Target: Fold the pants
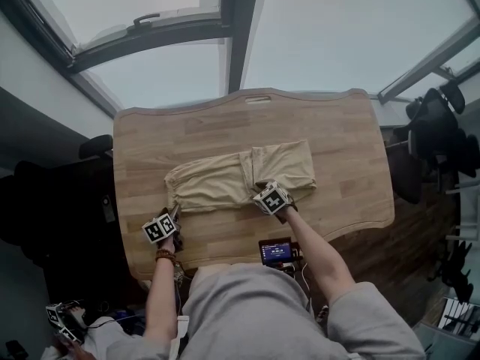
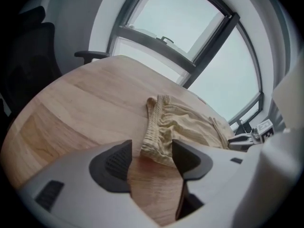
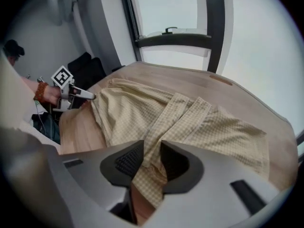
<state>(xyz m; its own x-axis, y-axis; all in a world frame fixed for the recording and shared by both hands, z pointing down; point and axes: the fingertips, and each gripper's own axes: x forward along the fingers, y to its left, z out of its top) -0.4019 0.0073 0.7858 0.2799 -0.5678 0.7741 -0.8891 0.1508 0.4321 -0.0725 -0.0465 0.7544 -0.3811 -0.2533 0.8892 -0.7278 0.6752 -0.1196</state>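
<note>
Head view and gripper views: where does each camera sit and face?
Head view: on the person's head, steeply down at the pants on the table; forearms, left claw, right claw show.
Left gripper view: on the left claw, looking across the table at the pants' waistband and the window; its open jaws show.
Right gripper view: on the right claw, facing along the pants toward the left claw; fabric sits between its jaws.
Shared: all three see the pants.

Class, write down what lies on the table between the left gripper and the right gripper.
The tan pants: their near edge runs from left gripper to right gripper, clearest in the head view.
</note>
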